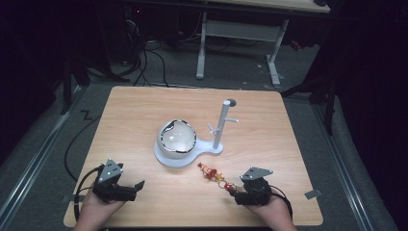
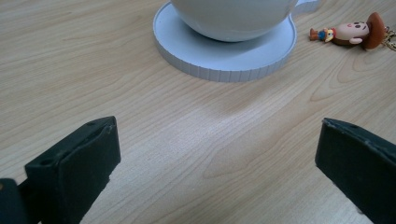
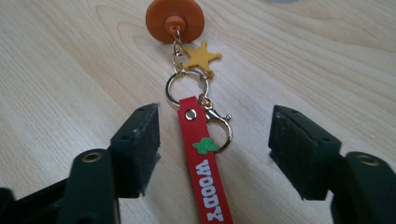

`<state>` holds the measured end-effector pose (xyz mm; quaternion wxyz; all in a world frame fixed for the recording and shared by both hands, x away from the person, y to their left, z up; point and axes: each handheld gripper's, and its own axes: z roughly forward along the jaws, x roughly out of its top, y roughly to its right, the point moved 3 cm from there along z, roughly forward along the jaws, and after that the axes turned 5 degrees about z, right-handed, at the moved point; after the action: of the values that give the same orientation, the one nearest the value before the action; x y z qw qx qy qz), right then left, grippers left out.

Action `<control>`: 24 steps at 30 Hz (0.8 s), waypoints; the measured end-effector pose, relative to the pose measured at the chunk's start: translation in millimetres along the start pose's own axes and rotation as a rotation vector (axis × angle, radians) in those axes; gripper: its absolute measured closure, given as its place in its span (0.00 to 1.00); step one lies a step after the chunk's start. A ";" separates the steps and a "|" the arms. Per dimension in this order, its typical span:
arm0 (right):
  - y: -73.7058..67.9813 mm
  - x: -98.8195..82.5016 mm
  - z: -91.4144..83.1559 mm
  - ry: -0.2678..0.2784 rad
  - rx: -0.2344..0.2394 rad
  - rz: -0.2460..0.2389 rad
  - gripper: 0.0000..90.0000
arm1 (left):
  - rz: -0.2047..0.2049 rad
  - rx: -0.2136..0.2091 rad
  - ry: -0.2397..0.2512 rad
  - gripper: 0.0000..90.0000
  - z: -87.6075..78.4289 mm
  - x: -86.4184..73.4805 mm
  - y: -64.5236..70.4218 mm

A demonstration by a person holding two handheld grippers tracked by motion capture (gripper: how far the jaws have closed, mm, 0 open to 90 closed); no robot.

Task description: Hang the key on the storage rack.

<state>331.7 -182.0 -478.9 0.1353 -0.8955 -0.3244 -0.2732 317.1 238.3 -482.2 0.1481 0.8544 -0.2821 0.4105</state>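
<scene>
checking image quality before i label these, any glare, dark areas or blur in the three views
High view: the pale wooden table is lit like a spot, the floor around it near black, and the shiny white bowl glares. Left gripper view: sharp wood grain, a soft shadow before the round white base plate, the black jaws slightly blurred. Right gripper view: the red strap lettered WOODY is crisp, the orange disc a bit soft.

Left gripper (image 1: 126, 188), right gripper (image 1: 239, 190), 2 black jaws each, grey three-cornered top plates, black trailing cables

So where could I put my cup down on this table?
Bare wood runs along the far edge of the table and down its left side. The middle is crowded: bowl on white stand, Woody keychain beside the right tool.
</scene>
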 end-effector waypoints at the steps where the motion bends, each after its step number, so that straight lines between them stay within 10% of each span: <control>1: 0.0 0.0 0.0 0.000 0.000 0.000 0.39 | 0.000 0.000 0.000 0.01 0.0 0.0 0.0; 24: -16.1 30.6 7.7 -0.464 -0.017 -0.193 0.62 | 0.020 -0.065 -0.013 0.17 14.5 -1.1 3.2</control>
<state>343.8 -151.1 -466.5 0.0228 -0.9003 -0.4283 -0.0747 323.6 229.1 -492.0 0.1697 0.8490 -0.3049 0.3969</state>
